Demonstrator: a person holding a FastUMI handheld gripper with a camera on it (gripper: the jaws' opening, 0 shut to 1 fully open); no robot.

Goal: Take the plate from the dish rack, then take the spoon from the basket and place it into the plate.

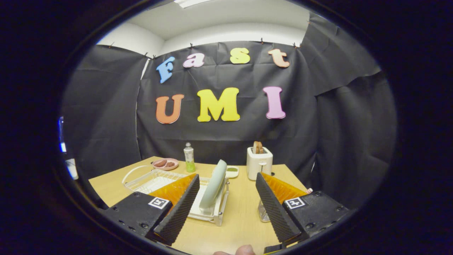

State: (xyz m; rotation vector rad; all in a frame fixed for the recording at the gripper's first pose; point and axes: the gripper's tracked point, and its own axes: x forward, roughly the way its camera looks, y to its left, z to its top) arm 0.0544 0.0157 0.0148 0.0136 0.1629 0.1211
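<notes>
Nothing in the job looks done yet. The pale green round plate (214, 184) stands up on its edge in the white wire dish rack (155, 179) on the light wooden table (240, 212), so it has not been taken out. The gripper (225, 203) has its two fingers wide apart and they hold nothing. The plate is just ahead of the fingers and sits between them, closer to the left finger than to the right one. It is not touching either finger. A small wire mesh basket (262, 212) peeks out from behind the right finger, and I cannot see if a spoon is in it. Further back on the table there is a white toaster with bread in it (259, 161), a small clear bottle with a green bottom (189, 157), and a pink plate with brown food (165, 163). A fingertip of a person (244, 250) shows low down near the gripper. I think the first step comes next: move forward and close the fingers on the plate's rim. Then the spoon still has to be fetched and put on the plate.
</notes>
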